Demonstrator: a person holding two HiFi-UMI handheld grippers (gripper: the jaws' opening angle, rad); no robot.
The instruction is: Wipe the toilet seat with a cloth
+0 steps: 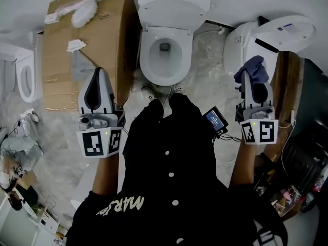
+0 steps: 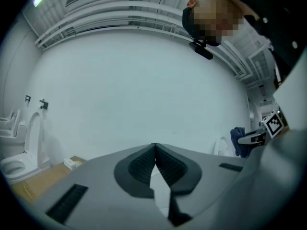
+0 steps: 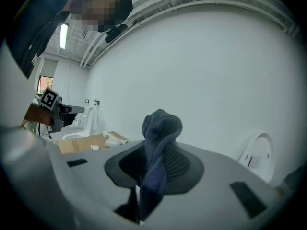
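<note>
Two grippers are held up, one in each hand, and both point at the white wall (image 2: 144,80). The right gripper (image 1: 248,75) is squeezed tight on a dark blue cloth (image 3: 161,128). The cloth is pinched between its pads. It pokes up in a lump past the tips, and a strip of it hangs down between the jaws. The left gripper (image 2: 154,151) is closed too, with its tips touching, and it has nothing in it. Between the two grippers, down on the floor (image 1: 207,60), stands the middle toilet (image 1: 165,82). Its lid (image 1: 173,12) is up. The toilet seat (image 1: 145,60) is a white ring lying round the bowl (image 1: 171,63). The bowl is open and has only a dark hole at the bottom. I cannot tell if there is water in it. The cloth is not touching the toilet seat. In the head view it is off to the right of the seat, well apart from it, in front of another toilet (image 1: 238,45). Left of the middle toilet, a flat sheet of cardboard (image 1: 61,76) lies on the floor. On it are a long pink and white thing (image 1: 77,3), a white pad (image 1: 83,15) and a small white scrap (image 1: 76,45). A third toilet (image 1: 25,76) stands at the far left. The person's black top (image 1: 169,158) with white buttons fills the bottom of the head view.
</note>
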